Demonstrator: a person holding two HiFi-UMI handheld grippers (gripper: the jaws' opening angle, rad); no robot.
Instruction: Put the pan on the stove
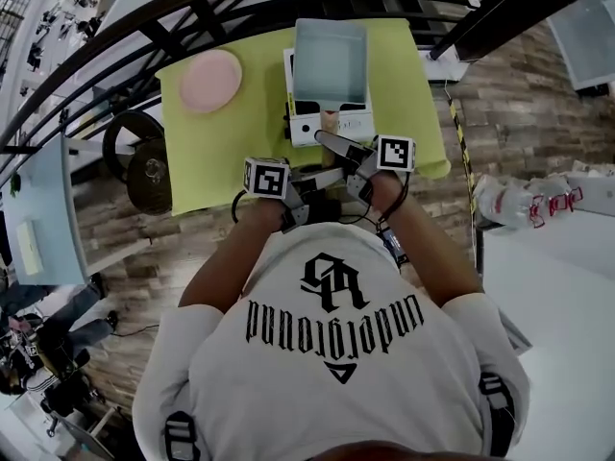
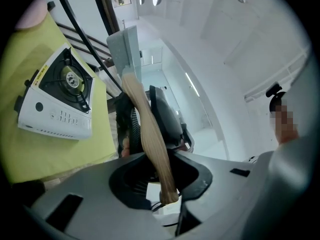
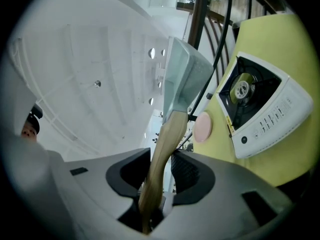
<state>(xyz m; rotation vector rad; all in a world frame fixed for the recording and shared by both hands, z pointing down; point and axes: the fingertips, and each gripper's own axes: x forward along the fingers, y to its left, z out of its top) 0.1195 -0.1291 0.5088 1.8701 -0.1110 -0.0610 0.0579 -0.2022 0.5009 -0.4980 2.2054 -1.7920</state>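
Observation:
A pale blue-grey square pan (image 1: 330, 60) with a wooden handle (image 1: 330, 120) hangs in the air over the white portable stove (image 1: 332, 130) on the yellow-green table (image 1: 207, 152). Both grippers grip that handle. My left gripper (image 1: 322, 176) comes in from the left, and its view shows the handle (image 2: 142, 129) pinched between its jaws, the pan (image 2: 125, 49) above and the stove (image 2: 60, 94) off to the left. My right gripper (image 1: 329, 142) holds the handle (image 3: 167, 139) nearer the pan (image 3: 185, 79), with the stove's burner (image 3: 242, 89) uncovered at the right.
A pink plate (image 1: 210, 80) lies on the table left of the stove. A dark metal railing (image 1: 192, 17) runs behind the table. A round black stand (image 1: 144, 166) sits at the table's left edge, and a white counter (image 1: 557, 257) is at the right.

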